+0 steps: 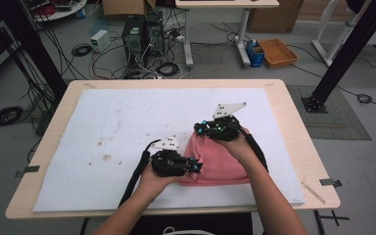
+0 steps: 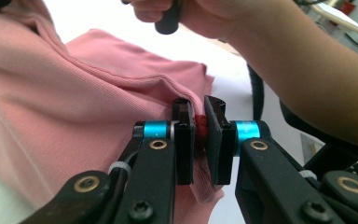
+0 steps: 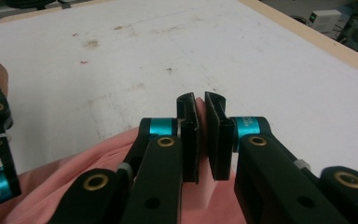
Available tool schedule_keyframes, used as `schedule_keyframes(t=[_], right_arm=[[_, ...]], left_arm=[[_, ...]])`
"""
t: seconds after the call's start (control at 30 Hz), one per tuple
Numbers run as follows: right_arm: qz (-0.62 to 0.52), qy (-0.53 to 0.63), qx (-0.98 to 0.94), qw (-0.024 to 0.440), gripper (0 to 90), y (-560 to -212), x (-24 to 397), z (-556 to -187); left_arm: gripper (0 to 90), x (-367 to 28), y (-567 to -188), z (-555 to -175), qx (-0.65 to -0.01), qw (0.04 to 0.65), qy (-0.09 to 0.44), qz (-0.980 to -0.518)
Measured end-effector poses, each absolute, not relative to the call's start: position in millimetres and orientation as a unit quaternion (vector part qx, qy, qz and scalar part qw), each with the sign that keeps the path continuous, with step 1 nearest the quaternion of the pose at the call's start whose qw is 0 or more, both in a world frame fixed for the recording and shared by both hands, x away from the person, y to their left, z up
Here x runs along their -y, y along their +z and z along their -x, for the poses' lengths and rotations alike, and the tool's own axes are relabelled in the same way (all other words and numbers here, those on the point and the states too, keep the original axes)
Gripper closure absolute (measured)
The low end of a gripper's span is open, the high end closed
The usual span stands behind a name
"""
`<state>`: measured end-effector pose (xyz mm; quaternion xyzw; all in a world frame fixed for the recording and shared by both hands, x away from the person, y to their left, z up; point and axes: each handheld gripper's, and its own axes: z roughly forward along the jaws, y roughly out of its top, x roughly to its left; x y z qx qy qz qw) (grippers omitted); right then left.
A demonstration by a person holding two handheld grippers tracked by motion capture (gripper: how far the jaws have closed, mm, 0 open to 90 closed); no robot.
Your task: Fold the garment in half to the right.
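Both claws pinching the same pink garment [image 1: 215,164], a soft knit piece bunched on the white pad [image 1: 127,127] near the person's edge of the wooden table [image 1: 293,127]. Left gripper [image 1: 196,167] clamped tight on a hemmed edge, jaws almost pressed together with a fold of pink cloth [image 2: 74,121] squeezed between the pads [image 2: 184,140]; most of the fabric spread out to the left of and beyond that claw in its own view, the hem running away from the jaws up and to the left. Right gripper [image 1: 201,128] likewise closed on cloth, a thin pink layer [image 3: 201,140] caught between its jaws, the rest of the garment [image 3: 74,186] lying beneath and behind the claw, bare pad ahead of it. From above, right claw at the garment's far edge, left claw at the near edge, the cloth stretching between the two grips, so the long axis between the held points runs roughly from near to far, slightly slanted. Likely a fold or a spread in hand, judging by the two grips: coming move probably turns on keeping both pinches firm while carrying the edges across. Neither hand nearer than the other in any useful sense, both already on the cloth. Risk: thin edge slipping from the right jaws.
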<state>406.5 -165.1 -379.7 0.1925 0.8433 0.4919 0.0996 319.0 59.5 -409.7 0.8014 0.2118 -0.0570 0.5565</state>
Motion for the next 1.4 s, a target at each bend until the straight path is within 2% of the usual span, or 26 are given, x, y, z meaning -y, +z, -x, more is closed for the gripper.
schedule_keyframes(t=[0.37, 0.8, 1.3, 1.37, 1.4], right_arm=[[-0.212, 0.493, -0.836, 0.113, 85.1, -378, 201, -400], [-0.233, 0.477, -0.833, 0.154, 85.1, -375, 241, -391], [-0.266, 0.442, -0.846, 0.138, 84.6, -391, 261, -404], [-0.276, 0.443, -0.843, 0.131, 79.9, -392, 266, -404], [-0.285, 0.442, -0.841, 0.127, 72.7, -393, 269, -406]], left_arm=[[82.5, -27, -413, -327, -0.187, 0.554, -0.078, -0.807], [82.5, 17, -412, -341, -0.186, 0.562, -0.114, -0.798], [82.2, 63, -423, -354, -0.197, 0.534, -0.112, -0.814], [79.3, 65, -424, -353, -0.199, 0.541, -0.109, -0.810], [71.7, 66, -424, -353, -0.199, 0.546, -0.098, -0.808]])
